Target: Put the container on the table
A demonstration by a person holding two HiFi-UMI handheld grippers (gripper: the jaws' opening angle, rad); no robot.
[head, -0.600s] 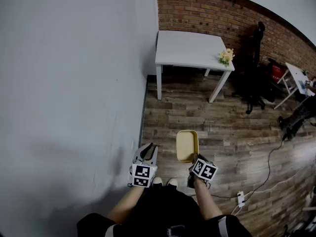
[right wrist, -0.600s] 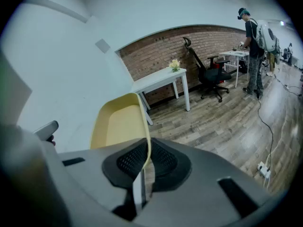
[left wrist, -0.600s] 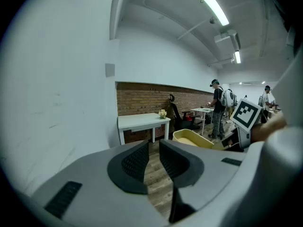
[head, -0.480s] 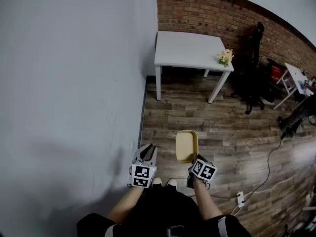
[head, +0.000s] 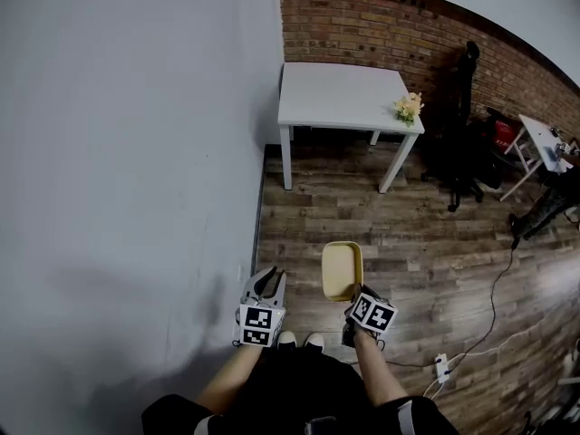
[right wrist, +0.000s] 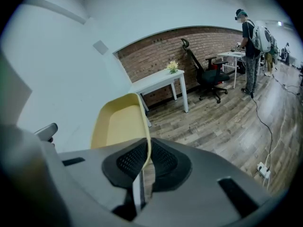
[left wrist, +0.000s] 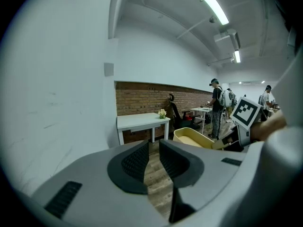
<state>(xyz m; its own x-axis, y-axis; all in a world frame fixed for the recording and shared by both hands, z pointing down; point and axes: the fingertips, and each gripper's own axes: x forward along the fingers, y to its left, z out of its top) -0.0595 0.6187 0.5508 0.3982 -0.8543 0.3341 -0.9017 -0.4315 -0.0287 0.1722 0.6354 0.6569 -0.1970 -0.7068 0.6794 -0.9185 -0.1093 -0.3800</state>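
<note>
The right gripper is clamped on the yellow container: in the right gripper view its two dark pads are pressed onto the thin side wall of the container, with that wall running straight between them. From the pinched edge the container reaches forward, away from the gripper, and to the left of its jaws, with its hollow side facing up. It hangs in the air above the wooden floor, carried by that one wall only, and nothing else touches it

The left gripper sits level with the right one and beside it, apart from the container. Its jaws stand slightly spread, with a narrow gap between the pads through which floor boards show, and nothing is between them. From the left gripper view the container lies ahead and to the right of its jaws

The white table stands well ahead of both grippers, against the brick wall and next to the grey wall that runs along the left gripper's side. A small bunch of flowers sits near the table's far right corner. The container is well short of the table, with open floor between them
</note>
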